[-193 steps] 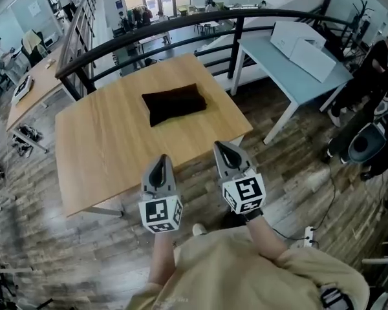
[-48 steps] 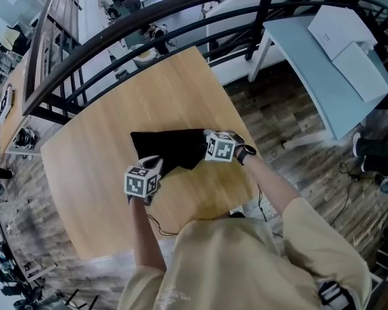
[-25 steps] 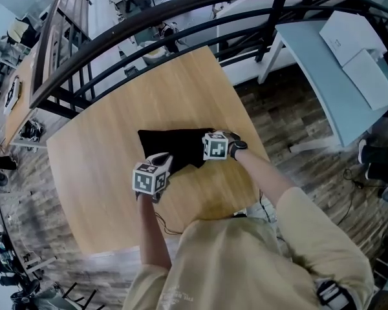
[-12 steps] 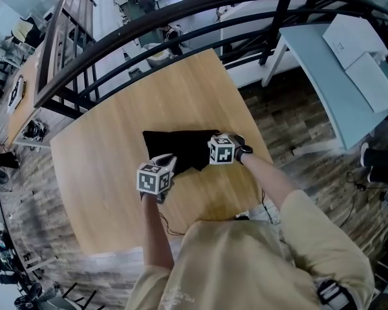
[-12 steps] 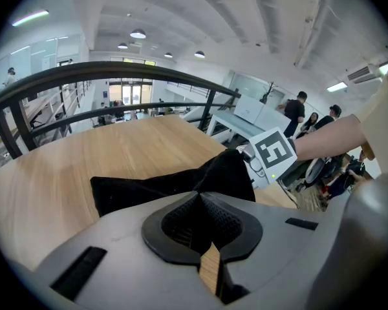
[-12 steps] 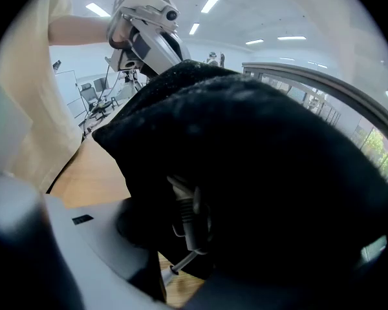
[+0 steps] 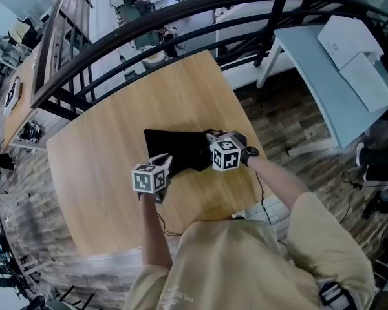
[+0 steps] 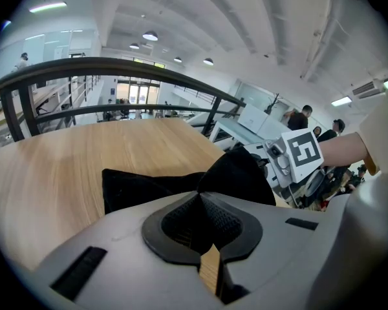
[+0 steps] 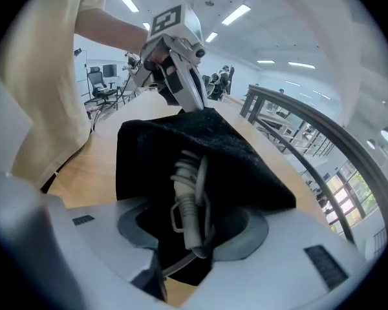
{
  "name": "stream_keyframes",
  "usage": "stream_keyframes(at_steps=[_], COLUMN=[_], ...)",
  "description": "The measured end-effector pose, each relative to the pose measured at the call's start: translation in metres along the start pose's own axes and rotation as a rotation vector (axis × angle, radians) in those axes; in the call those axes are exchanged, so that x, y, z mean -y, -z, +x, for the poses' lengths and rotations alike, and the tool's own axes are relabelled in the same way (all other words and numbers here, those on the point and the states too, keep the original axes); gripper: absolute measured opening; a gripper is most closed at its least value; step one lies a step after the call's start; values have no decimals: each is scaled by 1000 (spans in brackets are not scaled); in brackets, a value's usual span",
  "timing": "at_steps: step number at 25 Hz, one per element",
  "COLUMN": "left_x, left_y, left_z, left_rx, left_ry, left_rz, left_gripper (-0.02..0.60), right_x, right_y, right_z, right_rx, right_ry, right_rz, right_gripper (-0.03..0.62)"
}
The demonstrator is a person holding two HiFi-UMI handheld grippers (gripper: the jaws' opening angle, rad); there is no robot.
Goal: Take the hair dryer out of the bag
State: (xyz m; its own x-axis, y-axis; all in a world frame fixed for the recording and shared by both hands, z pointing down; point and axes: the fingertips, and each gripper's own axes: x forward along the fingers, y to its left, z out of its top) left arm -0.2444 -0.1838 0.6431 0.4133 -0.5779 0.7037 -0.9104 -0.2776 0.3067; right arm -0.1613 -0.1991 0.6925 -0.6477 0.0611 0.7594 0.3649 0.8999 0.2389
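Note:
A black cloth bag [image 7: 176, 147] lies on the wooden table [image 7: 97, 166]. My left gripper [image 7: 163, 165] is shut on the bag's near edge and holds a peak of black fabric [image 8: 236, 173] up. In the right gripper view the left gripper [image 9: 181, 70] pinches the bag's [image 9: 181, 141] top. My right gripper [image 7: 208, 138] is at the bag's mouth. Its jaws are closing, and between them sit the hair dryer's white coiled cord [image 9: 189, 196] and dark body. The right gripper [image 9: 191, 228] presses on that bundle. Most of the hair dryer is hidden in the bag.
A black curved railing [image 7: 181, 11] runs past the table's far edge. A pale blue table [image 7: 310, 63] with white boxes [image 7: 352, 41] stands to the right. Plank floor [image 7: 291, 134] lies between the two tables.
My right gripper has risen a little at the bag's mouth and rolled, its marker cube now larger in the head view. The left gripper has kept its place on the bag.

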Motion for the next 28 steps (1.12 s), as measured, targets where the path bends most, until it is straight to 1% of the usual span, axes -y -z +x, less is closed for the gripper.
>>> stream_keyframes(at_steps=[7,9,15,17,22,28], left_x=[4,6,19,22,25,29], left_y=[2,3,6,5,5,10], left_z=[6,8,12,13,12,21], left_rx=[9,5,-16,-17,-6,-3], left_ry=[3,6,21,24,31,19], left_rz=[-34,-30,6,14,2,-16], left_gripper=[18,18,18,18,18,18], right_x=[-8,-10,-12,-11,-18,-29], right_y=[-8,-10,-15,-21,-23,-17], right_z=[-31,-39,-63,-72,-90,-118], right_rx=[20,30,61,71,44,39], right_ry=[35,29,-27,-34,-16,19], right_rz=[-45,-32,63,76,65,106], right_gripper=[169,167,164,163,161,160])
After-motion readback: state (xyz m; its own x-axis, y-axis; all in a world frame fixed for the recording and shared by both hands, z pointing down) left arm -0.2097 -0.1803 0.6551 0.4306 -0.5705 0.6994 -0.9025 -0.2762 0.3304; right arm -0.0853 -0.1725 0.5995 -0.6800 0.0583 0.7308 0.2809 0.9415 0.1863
